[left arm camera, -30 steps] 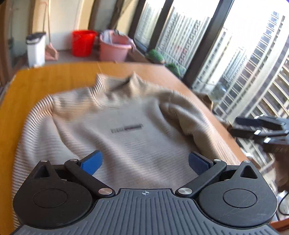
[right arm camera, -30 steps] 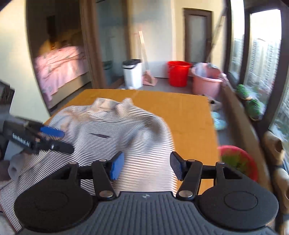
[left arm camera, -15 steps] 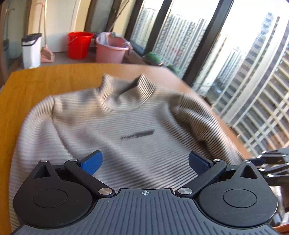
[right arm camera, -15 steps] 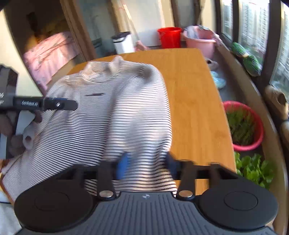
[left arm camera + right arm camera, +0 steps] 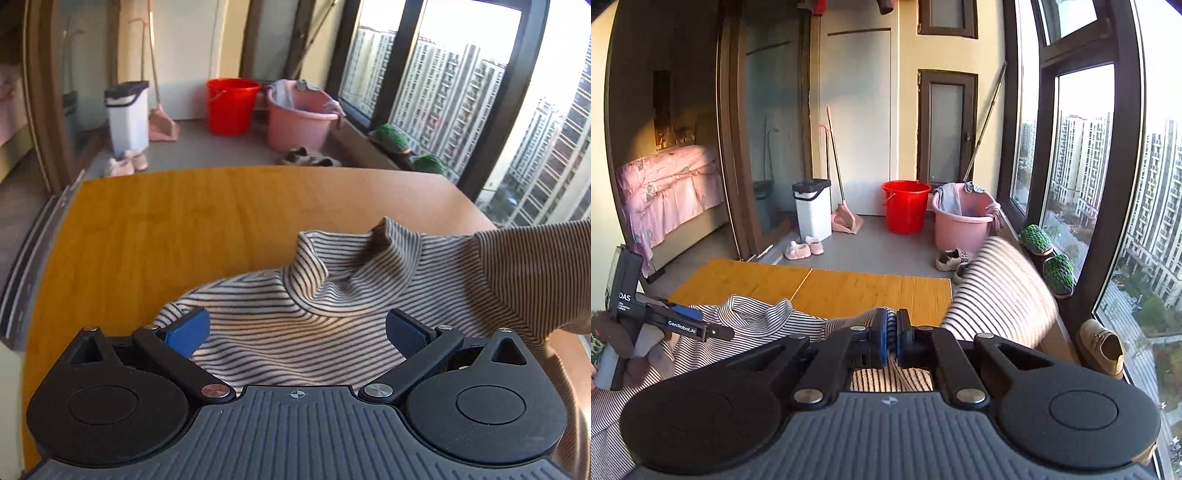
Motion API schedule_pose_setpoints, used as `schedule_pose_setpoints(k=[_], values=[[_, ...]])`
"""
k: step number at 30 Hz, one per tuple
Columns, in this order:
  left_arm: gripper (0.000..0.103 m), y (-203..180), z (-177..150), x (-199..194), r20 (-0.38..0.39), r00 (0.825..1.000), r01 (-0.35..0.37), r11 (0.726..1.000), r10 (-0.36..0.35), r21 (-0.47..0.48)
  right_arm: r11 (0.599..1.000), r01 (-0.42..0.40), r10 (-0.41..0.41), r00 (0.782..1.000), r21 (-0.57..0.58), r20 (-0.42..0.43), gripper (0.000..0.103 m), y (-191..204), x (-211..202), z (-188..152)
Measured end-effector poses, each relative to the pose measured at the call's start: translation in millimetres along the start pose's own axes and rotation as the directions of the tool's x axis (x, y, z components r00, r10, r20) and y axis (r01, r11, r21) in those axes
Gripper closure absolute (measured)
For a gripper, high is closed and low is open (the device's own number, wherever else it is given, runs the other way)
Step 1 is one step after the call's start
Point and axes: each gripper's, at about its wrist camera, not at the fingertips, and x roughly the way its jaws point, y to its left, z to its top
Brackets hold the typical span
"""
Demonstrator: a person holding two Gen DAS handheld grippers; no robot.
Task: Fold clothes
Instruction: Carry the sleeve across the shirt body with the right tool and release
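Since half a second ago the right gripper (image 5: 892, 332) has gone from blurred fingers spread over the cloth to fingers pinched together on a fold of the striped sweater (image 5: 295, 314), and the garment's right side has come up off the table (image 5: 166, 229); the left wrist camera now looks onto the collar (image 5: 347, 254) and one shoulder rather than the whole chest.

From the left wrist view the left gripper (image 5: 295, 328) stands wide, its blue pads (image 5: 186, 330) either side of the sweater's shoulder, holding nothing; the raised part of the sweater crosses the right edge of that view as a brownish striped band, and what lifts it is out of frame there.

Only the right wrist view shows the cause: striped cloth is clamped between the closed pads, and beyond them a sleeve (image 5: 1001, 295) hangs in the air, blurred, out past the table's right edge; the same view shows the left gripper from the side at far left, a hand (image 5: 624, 350) around it, above the sweater, which lies on the near part of the table.

Behind the table both views show a red bucket (image 5: 906, 206), a pink basin (image 5: 964, 225) and a white bin (image 5: 812, 206).
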Motion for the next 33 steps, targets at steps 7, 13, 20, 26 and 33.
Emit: schedule_pose_setpoints(k=[7,13,20,26,33], values=[[0.0,-34.0,-3.2,-30.9,0.0,0.987,0.158,0.987,-0.158,0.023,0.995,0.031,-0.027,0.999,0.094,-0.036,0.101,-14.4,35.4,-6.7],[0.0,-79.7,-24.5,-60.5,-0.003,0.954,0.296,0.945,-0.299,0.14,0.991,-0.101,0.097,0.994,0.09,0.055,0.103,7.9,33.0,30.0],[0.0,-79.7,-68.0,-43.3,-0.092,0.95,0.306,0.948,-0.298,0.09,0.993,-0.108,0.103,0.99,-0.043,-0.101,0.071,35.9,51.3,4.6],[0.0,-79.1,-73.2,-43.2,-0.088,0.954,0.295,0.951,-0.288,0.089,0.906,-0.043,0.13,0.975,0.421,-0.179,0.062,-17.9,36.8,-58.1],[0.0,-82.3,-78.3,-43.2,-0.065,0.966,0.255,0.958,-0.248,0.132,0.402,-0.004,0.219,0.971,0.916,-0.092,0.059,-71.9,28.9,-128.6]])
